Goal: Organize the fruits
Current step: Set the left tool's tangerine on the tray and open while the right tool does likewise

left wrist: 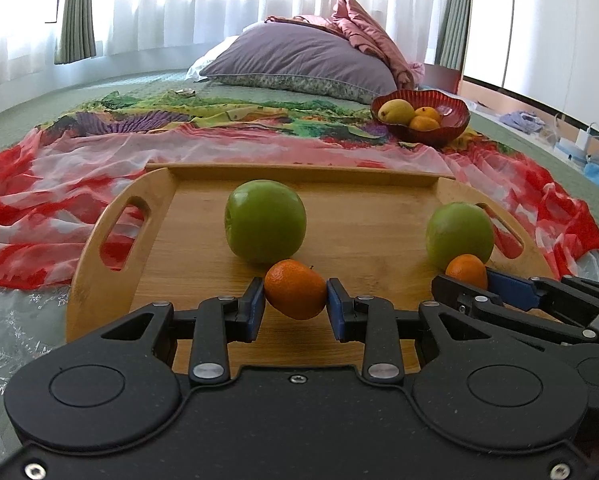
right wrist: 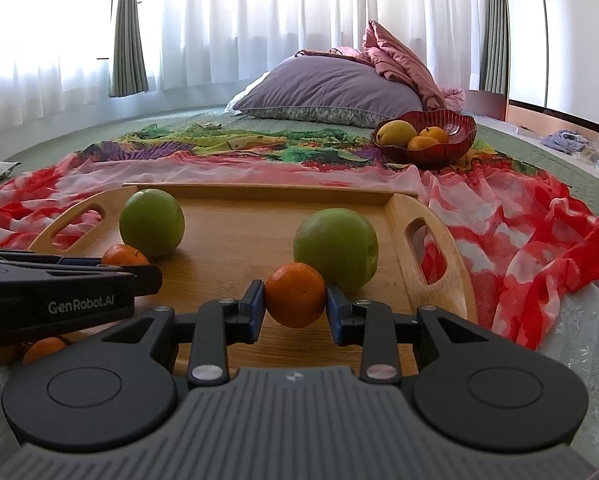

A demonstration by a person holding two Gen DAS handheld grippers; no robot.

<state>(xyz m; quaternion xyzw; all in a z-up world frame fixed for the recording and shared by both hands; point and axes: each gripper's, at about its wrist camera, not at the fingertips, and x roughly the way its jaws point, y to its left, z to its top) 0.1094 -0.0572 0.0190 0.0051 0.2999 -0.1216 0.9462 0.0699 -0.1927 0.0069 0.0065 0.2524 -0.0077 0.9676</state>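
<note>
A wooden tray (left wrist: 359, 216) (right wrist: 235, 236) lies on a bed. Two green apples sit on it, one left (left wrist: 265, 222) (right wrist: 152, 222) and one right (left wrist: 459, 234) (right wrist: 335, 248). My left gripper (left wrist: 295, 300) is shut on a mandarin (left wrist: 295, 289) just above the tray, in front of the left apple. My right gripper (right wrist: 295, 300) is shut on another mandarin (right wrist: 295, 294) in front of the right apple. Each gripper shows at the edge of the other view, the right one (left wrist: 469, 286) and the left one (right wrist: 129, 270). A red bowl (left wrist: 453, 110) (right wrist: 455, 126) at the back right holds a yellow fruit and two mandarins.
A red and multicoloured scarf (left wrist: 99, 184) (right wrist: 519, 220) lies under the tray and bowl. A purple pillow (left wrist: 299, 60) (right wrist: 331, 88) and pink quilt lie behind. Another orange fruit (right wrist: 45, 348) lies low left beside the tray. Clutter (left wrist: 579, 140) lies right of the bed.
</note>
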